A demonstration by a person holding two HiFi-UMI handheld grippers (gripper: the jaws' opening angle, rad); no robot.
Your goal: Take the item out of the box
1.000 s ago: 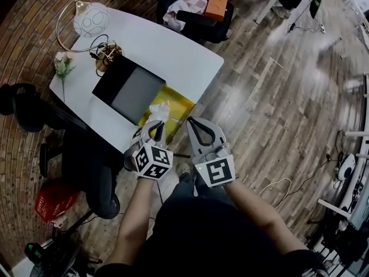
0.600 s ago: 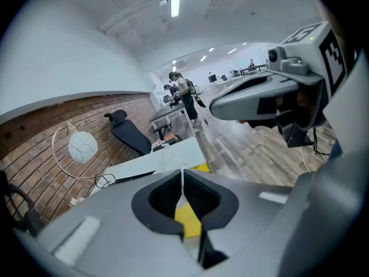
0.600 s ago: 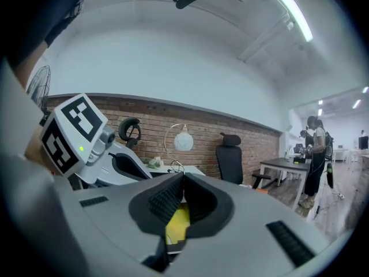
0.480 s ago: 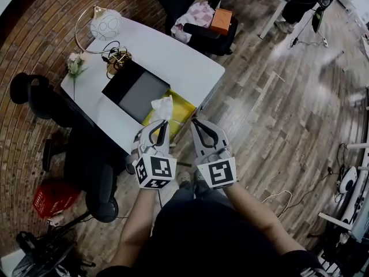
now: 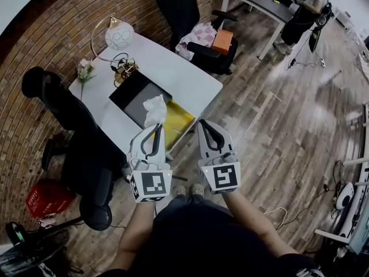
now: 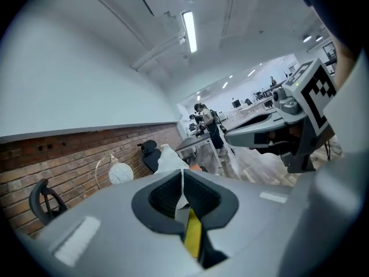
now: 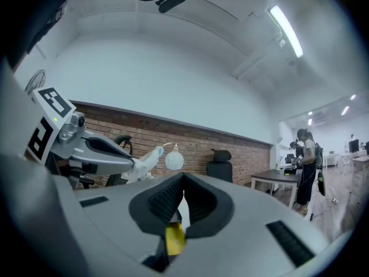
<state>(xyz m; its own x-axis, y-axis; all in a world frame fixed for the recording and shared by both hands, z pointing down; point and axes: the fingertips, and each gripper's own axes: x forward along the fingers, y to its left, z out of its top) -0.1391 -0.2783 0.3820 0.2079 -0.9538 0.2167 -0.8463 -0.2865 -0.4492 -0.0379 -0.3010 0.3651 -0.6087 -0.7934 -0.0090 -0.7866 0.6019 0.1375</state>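
the left tongs (image 5: 157,128) are clenched on a crumpled white paper (image 5: 154,108) that sticks out past their tips, lifted clear of the yellow box (image 5: 177,120) on the white surface (image 5: 173,68). the right tongs (image 5: 203,123), just beside, are closed and empty.

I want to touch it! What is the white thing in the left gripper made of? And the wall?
The white thing in the left gripper looks like soft tissue paper or thin cloth: crumpled, matte, floppy. The wall is rough red brick with pale joints.
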